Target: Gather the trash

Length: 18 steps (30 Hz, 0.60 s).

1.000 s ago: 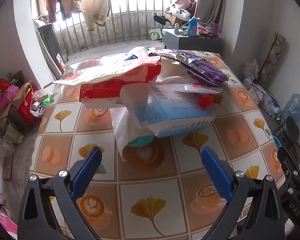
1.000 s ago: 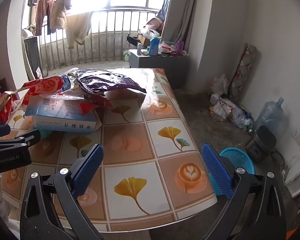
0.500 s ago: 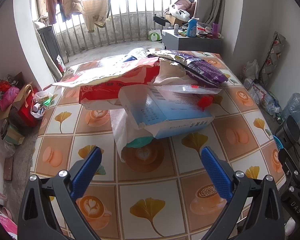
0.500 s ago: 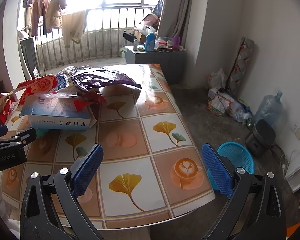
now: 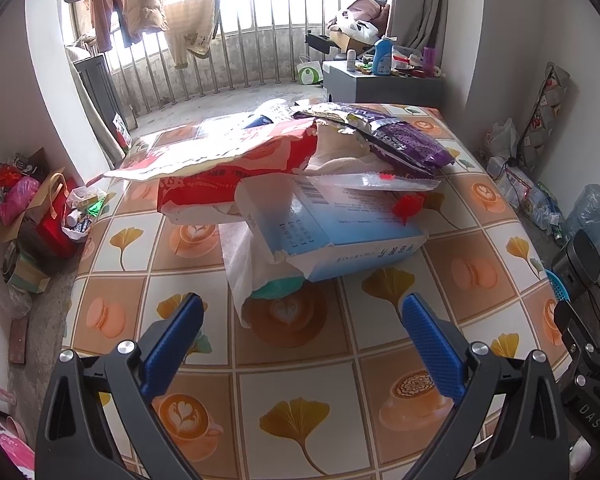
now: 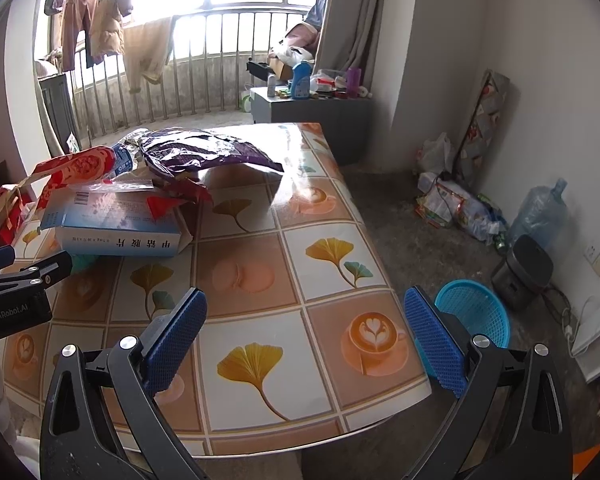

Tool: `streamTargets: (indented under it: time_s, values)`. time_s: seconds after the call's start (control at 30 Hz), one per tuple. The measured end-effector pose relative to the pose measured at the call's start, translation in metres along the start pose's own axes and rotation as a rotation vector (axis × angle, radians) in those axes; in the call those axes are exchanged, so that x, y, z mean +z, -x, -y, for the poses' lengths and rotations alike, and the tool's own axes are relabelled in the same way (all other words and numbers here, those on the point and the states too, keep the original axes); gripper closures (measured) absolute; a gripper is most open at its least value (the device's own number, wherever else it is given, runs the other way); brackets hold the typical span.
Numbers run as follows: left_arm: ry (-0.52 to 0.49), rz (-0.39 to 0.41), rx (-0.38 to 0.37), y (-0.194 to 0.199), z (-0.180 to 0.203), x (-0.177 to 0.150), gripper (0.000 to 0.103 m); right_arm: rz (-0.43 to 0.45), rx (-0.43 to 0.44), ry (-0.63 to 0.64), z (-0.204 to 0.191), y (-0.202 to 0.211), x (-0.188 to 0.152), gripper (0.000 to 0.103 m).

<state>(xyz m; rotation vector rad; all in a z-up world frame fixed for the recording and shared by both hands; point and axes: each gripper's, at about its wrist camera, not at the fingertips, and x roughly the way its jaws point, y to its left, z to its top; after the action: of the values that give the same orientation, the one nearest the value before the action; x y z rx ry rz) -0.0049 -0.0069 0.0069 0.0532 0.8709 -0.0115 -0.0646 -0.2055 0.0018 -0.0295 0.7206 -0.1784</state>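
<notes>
Hovering over the near edge of the surface (image 5: 300, 364), both tools empty, nothing collected as far as visible. Left hand-held gripper (image 5: 300, 328) released, jaws spread wide, nothing between them. Right hand-held gripper (image 6: 304, 328) also released, wide apart, holding nothing.

Trash pile sits ahead of the left hand-held gripper, apart from its fingertips: blue-white carton (image 5: 340, 232) closest, lying over a white tissue (image 5: 240, 276) and something teal underneath. Red-white wrapper (image 5: 236, 176) ahead and to the left, purple foil bag (image 5: 404, 140) ahead to the right, clear plastic wrapper (image 5: 372, 182) on top of the carton. A bottle with a blue label (image 6: 122, 162) is partly hidden behind the pile.

From the right hand-held gripper the pile is ahead-left, well apart. Blue basket (image 6: 476, 312) stands on the floor just to its right, beyond the surface edge; likely the bin, and I see nothing in it, though its bottom is hidden.

Judgement: task at the start, whole pile left. First grab probably the carton or tissue.
</notes>
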Motion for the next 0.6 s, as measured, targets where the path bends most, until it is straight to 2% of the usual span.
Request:
streamTargets:
  time_s: [0.6]
  values:
    - [-0.004, 0.004, 0.003, -0.0002, -0.0013, -0.0003, 0.006, -0.007, 0.001, 0.000, -0.0008, -0.0022, -0.0002, 0.008]
